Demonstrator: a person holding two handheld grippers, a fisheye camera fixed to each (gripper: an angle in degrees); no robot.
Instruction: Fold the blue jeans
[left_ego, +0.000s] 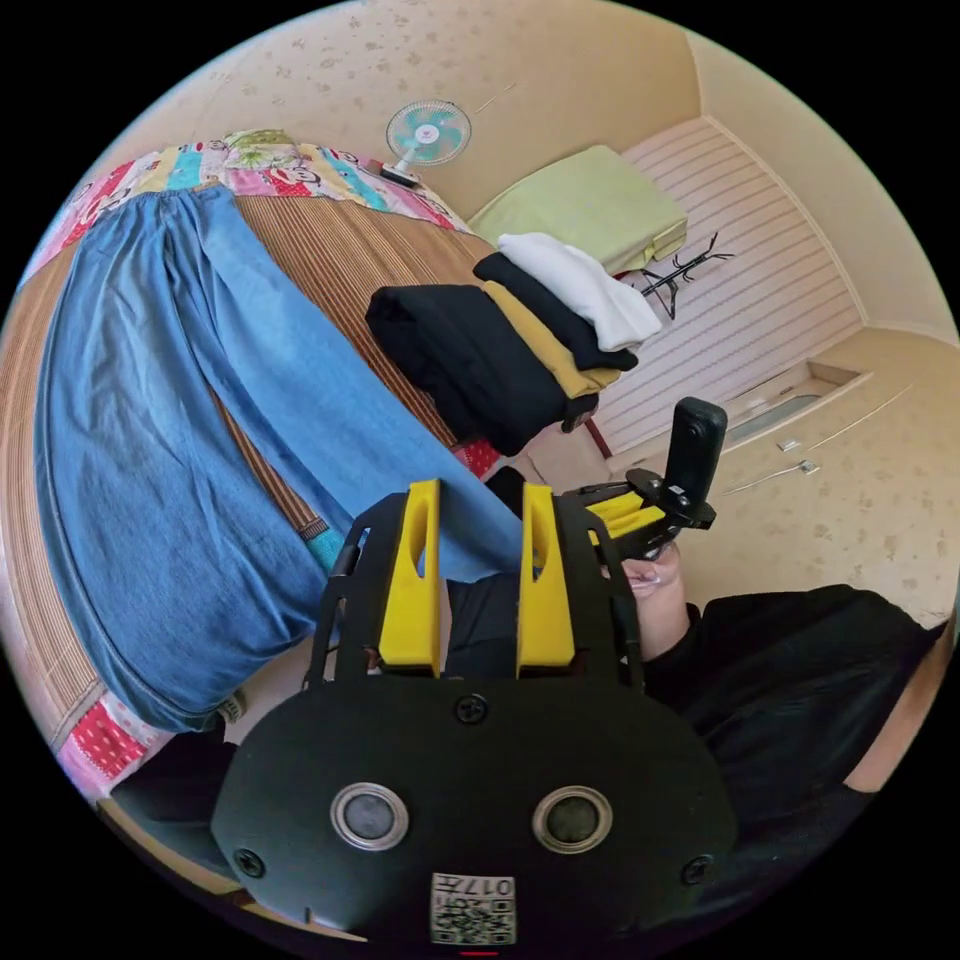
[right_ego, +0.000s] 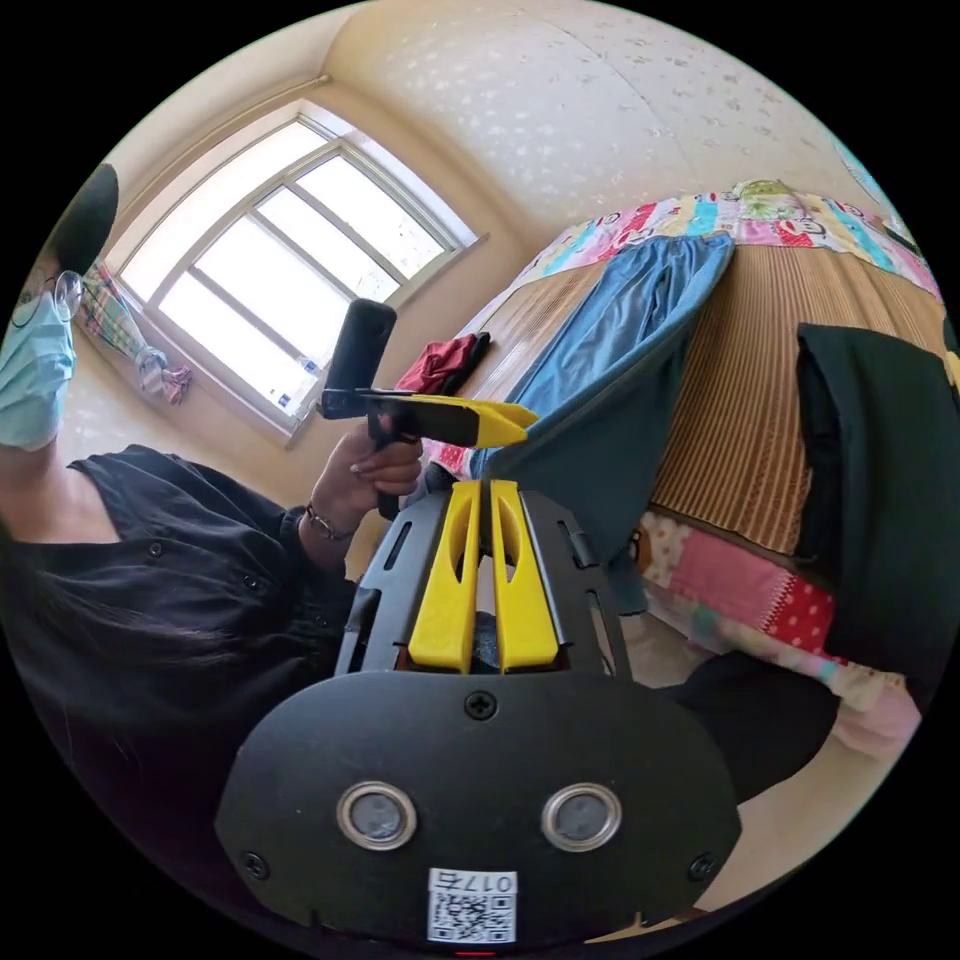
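Blue denim jeans (left_ego: 170, 450): spread across the brown striped woven mat (left_ego: 330, 250) on the bed, with one end hanging over the bed edge; in the right gripper view (right_ego: 610, 400) the near edge is lifted off the mat.
Left yellow-jawed gripper (left_ego: 480, 500): in its own view the two jaws stand apart, and the lower hem of the jeans passes just behind their tips; I cannot tell whether they touch the cloth. In the right gripper view this same gripper (right_ego: 515, 415) is held by a hand (right_ego: 365, 475), and its tips reach the lifted edge of the jeans.
Right yellow-jawed gripper (right_ego: 480, 495): jaws almost pressed together, with a thin fold of the blue denim pinched between the tips. In the left gripper view it (left_ego: 640, 515) is just beside the jean hem.
Pile of folded clothes, black, mustard and white (left_ego: 520, 330): on the mat beside the jeans, apart from them.
Bed edge: a colourful patchwork quilt (right_ego: 740, 590) shows under the mat.
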